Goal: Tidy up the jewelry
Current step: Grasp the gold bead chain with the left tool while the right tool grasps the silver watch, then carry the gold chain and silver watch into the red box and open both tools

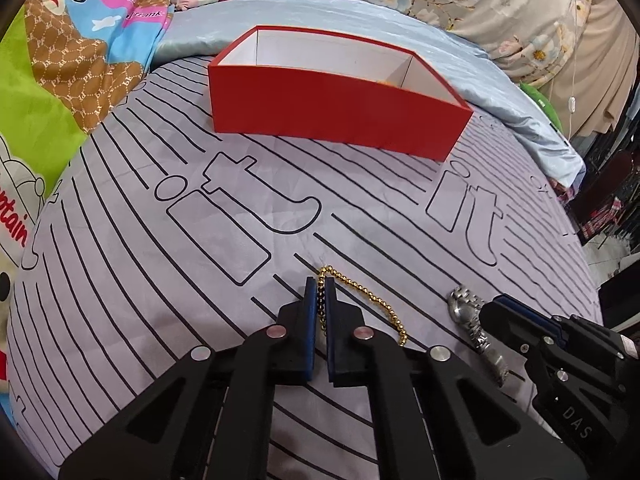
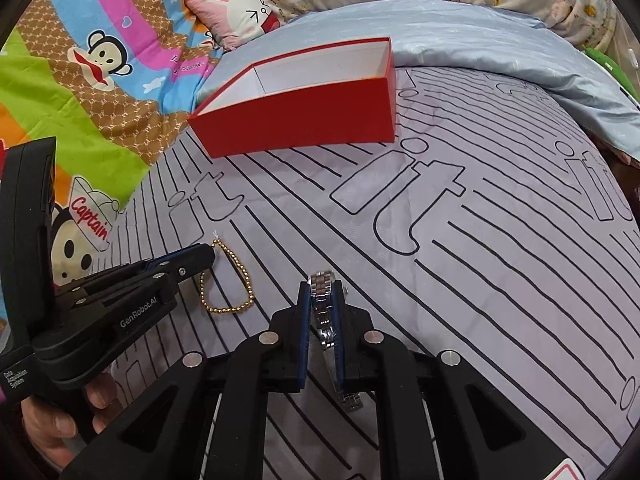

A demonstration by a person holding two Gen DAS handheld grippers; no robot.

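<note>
Gold bead bracelet (image 1: 362, 300): lies as a limp loop on the striped grey bedsheet (image 1: 160, 280), toward the sheet's near edge and well apart from the red box (image 1: 332, 120), which sits at the sheet's far edge against the pale blue quilt (image 1: 500, 92).
Bracelet handling: probably light and wholly slack. It will likely dangle and swing from any grip point, and the round beads may slide between flat pads, so a pinch across the strand near the top of the loop looks soundest.
Left gripper (image 1: 319, 284): jaws narrowed onto the far end of the bead strand, beads visible between the blue pads (image 1: 308, 312).
Silver wristwatch (image 2: 323, 312): on the same sheet, just beside the bracelet on its right, with its metal link band running toward the near edge.
Watch handling: seems heavier and stiffer than the beads, with polished links that look slippery. The case is the fragile part, so the band is the better hold.
Right gripper (image 2: 322, 288): closed on the watch band, links showing past the fingertips and behind them.
Left wrist view only: the watch's round case (image 1: 464, 306), and a trace of orange inside the box at its right end.
Right wrist view only: the bracelet's whole loop (image 2: 228, 280), the person's hand (image 2: 60, 428) under the left gripper's body, and the tail of the band.
</note>
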